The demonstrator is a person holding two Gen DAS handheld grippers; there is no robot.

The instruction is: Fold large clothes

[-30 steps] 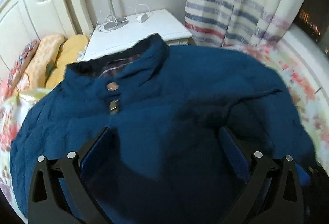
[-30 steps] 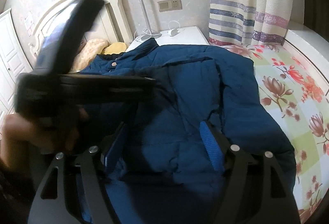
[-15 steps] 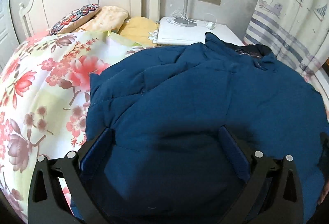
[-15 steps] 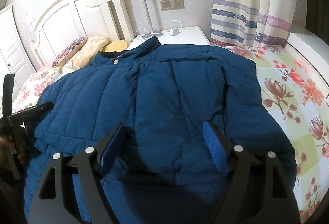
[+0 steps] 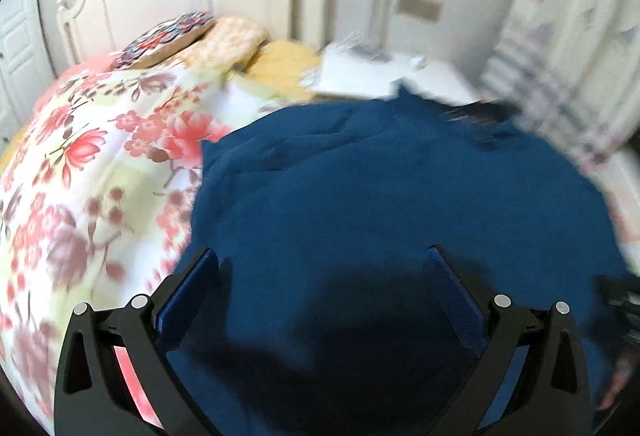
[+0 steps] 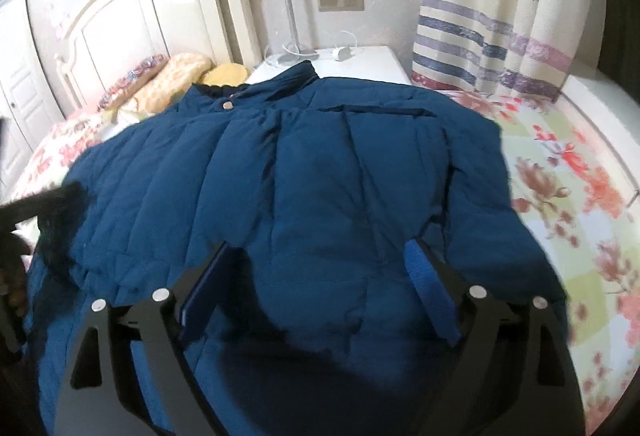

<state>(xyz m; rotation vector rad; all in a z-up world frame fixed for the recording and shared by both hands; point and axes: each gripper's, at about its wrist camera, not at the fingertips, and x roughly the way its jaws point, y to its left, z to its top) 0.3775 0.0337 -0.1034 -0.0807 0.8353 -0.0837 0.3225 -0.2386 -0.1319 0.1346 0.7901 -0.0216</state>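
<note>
A large dark blue padded jacket (image 6: 320, 188) lies spread on the floral bedspread (image 6: 560, 196), collar toward the headboard. It fills the middle of the left wrist view (image 5: 380, 196) too. My right gripper (image 6: 320, 248) is open and empty above the jacket's lower middle. My left gripper (image 5: 322, 256) is open and empty above the jacket's left part, near its edge; it also shows blurred at the left edge of the right wrist view (image 6: 44, 204).
A white headboard (image 6: 160, 16) and pillows (image 6: 176, 76) lie at the far end. A white nightstand (image 6: 360, 64) with a lamp pole and cables stands beyond the collar. Striped curtains (image 6: 500, 16) hang at the right. The bedspread (image 5: 80, 196) shows left of the jacket.
My left gripper swung from above the jacket's collar toward its left side, and its view is now blurred. My right gripper stayed above the lower middle of the jacket.
</note>
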